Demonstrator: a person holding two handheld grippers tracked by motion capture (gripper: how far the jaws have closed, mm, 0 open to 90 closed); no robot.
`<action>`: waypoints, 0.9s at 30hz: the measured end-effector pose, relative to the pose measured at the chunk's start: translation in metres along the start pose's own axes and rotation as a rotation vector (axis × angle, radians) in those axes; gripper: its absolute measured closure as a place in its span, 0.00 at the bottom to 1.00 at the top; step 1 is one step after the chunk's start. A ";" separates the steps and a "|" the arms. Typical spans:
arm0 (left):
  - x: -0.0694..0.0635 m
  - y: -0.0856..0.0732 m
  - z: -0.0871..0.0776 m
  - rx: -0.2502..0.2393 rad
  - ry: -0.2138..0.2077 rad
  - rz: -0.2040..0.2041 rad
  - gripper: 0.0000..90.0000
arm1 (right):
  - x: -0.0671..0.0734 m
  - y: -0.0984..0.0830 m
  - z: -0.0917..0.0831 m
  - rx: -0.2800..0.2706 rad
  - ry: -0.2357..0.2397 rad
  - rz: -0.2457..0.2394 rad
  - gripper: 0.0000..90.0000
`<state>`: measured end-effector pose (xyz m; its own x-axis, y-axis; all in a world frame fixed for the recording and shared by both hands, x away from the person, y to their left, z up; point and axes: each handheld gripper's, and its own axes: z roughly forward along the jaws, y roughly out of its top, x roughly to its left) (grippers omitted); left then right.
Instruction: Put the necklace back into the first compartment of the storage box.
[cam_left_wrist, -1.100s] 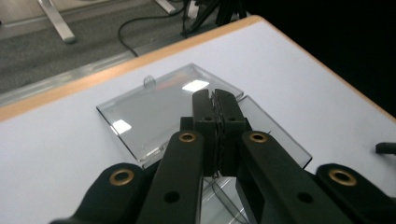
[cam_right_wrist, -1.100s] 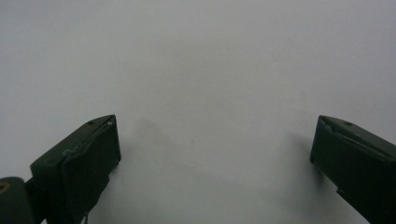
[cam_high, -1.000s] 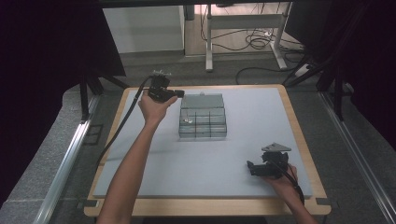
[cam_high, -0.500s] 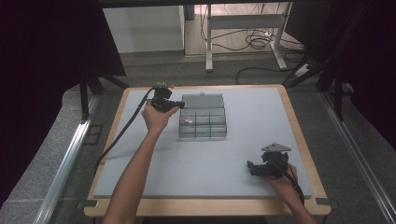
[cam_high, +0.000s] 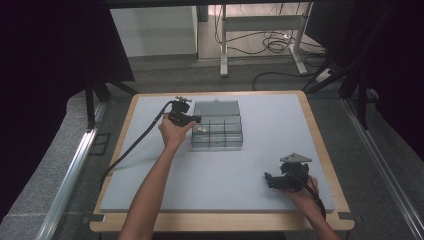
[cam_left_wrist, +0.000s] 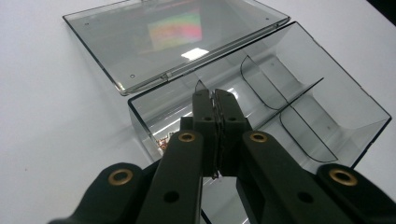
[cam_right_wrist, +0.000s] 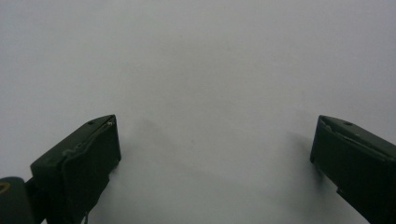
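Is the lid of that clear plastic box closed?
No, the lid is swung open and lies flat on the table behind the box, leaving its compartments uncovered.

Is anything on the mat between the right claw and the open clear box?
Nothing visible does. In the high view the grey mat lies bare between the right claw, near the front right, and the clear box farther back. The left claw is at the box's left end, off that line.

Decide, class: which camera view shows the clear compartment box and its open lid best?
The left gripper view: the compartment box is close, its curved dividers and flat-lying lid plain beyond the left gripper, whose jaws are pressed together. The high view shows the box small and distant. The right gripper view looks at bare table.
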<state>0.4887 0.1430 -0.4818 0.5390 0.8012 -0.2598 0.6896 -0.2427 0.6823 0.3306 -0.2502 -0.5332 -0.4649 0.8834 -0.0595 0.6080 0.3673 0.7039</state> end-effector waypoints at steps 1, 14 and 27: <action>0.000 0.000 0.001 0.003 0.004 0.001 0.99 | 0.000 0.000 0.000 0.000 0.000 0.000 0.01; -0.005 -0.001 -0.008 -0.036 0.009 0.000 0.77 | 0.000 0.000 0.000 0.000 0.000 0.000 0.01; -0.035 -0.033 -0.072 -0.133 -0.007 0.115 0.58 | 0.000 0.000 0.000 0.000 -0.001 0.000 0.01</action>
<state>0.4120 0.1627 -0.4459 0.6146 0.7682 -0.1794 0.5532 -0.2575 0.7922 0.3305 -0.2500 -0.5332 -0.4644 0.8836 -0.0598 0.6082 0.3672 0.7037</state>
